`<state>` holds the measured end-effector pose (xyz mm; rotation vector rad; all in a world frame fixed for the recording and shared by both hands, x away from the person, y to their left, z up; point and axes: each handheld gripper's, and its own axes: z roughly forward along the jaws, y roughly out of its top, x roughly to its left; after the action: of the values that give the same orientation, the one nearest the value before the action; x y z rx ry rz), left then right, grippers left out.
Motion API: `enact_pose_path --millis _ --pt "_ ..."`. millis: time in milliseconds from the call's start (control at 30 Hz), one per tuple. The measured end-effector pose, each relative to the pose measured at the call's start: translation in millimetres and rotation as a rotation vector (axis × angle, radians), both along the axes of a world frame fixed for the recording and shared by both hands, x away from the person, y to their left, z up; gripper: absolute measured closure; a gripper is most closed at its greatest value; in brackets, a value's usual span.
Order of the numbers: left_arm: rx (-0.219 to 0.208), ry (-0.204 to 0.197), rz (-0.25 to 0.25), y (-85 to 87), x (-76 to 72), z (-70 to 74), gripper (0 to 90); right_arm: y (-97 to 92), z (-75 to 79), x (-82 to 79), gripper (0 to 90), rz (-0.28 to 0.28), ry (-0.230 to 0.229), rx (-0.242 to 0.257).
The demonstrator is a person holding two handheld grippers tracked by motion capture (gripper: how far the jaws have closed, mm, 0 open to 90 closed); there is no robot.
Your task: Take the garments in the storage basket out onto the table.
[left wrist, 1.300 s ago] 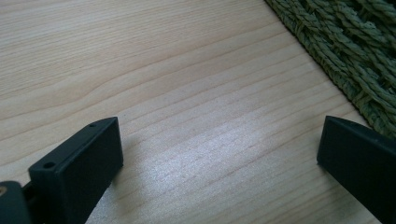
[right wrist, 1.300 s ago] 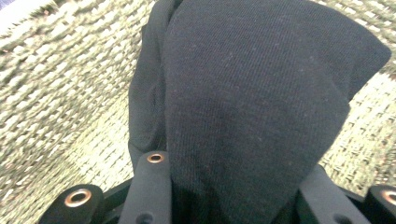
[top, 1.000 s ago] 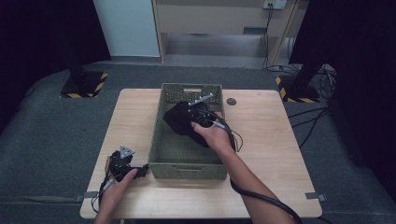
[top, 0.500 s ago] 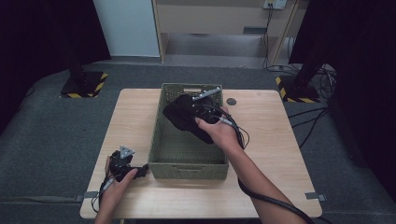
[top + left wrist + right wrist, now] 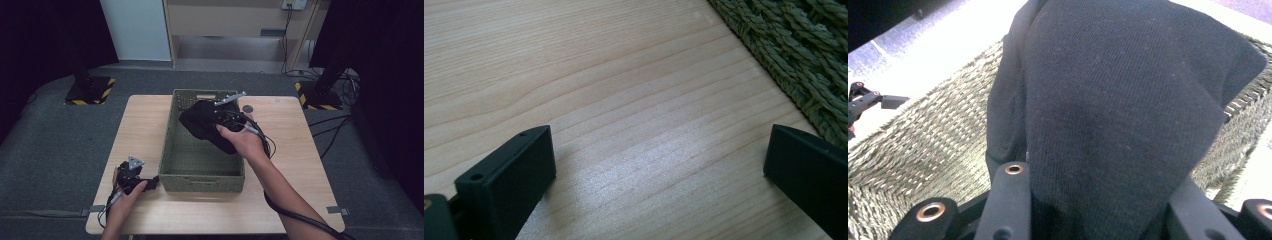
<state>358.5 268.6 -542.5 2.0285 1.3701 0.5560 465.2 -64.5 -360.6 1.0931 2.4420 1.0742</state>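
Observation:
A black knitted cloth [image 5: 202, 122] hangs bunched over the far right part of a green woven basket [image 5: 200, 177] in the middle of the wooden table. My right gripper [image 5: 220, 116] is shut on the cloth; in the right gripper view the cloth [image 5: 1118, 115] bulges up from between the jaws of that gripper [image 5: 1098, 200] and hides their tips, with the basket [image 5: 923, 145] below. My left gripper [image 5: 131, 175] rests on the table by the basket's front left corner. It stands open [image 5: 659, 160] over bare wood, the basket wall [image 5: 814, 60] to its right.
A small dark round thing [image 5: 248, 108] lies on the table [image 5: 280, 200] just right of the basket's far corner. Beyond the table are two striped stand bases [image 5: 90, 92] and cables [image 5: 345, 120] on grey floor.
My right hand has lifted the cloth higher and carried it a little toward the basket's far right side. The left hand has stayed put.

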Motion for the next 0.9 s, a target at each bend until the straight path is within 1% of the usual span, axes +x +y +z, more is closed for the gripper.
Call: enact_pose_path --millis 67,267,400,500,733,900 --pt "0.0 0.0 0.0 -0.1 0.0 0.0 0.0 -2.5 1.4 -0.7 67.8 -0.003 0.0 0.01" --pt "0.0 0.0 0.001 -0.1 0.0 0.0 0.0 -6.5 4.3 -1.9 67.8 -0.002 -0.005 0.011" --pt "0.0 0.0 0.001 -0.1 0.0 0.0 0.0 -11.0 9.3 -2.7 67.8 -0.007 -0.012 0.014" --pt "0.0 0.0 0.001 -0.1 0.0 0.0 0.0 -17.0 13.5 -2.7 67.8 -0.016 -0.016 0.024" --pt "-0.001 -0.001 0.002 -0.3 0.0 -0.1 0.0 -33.2 20.7 -2.4 67.8 -0.042 -0.025 0.03" --pt "-0.001 0.0 0.002 -0.3 0.0 -0.1 0.0 -47.4 26.3 -2.7 67.8 -0.062 -0.032 0.038"
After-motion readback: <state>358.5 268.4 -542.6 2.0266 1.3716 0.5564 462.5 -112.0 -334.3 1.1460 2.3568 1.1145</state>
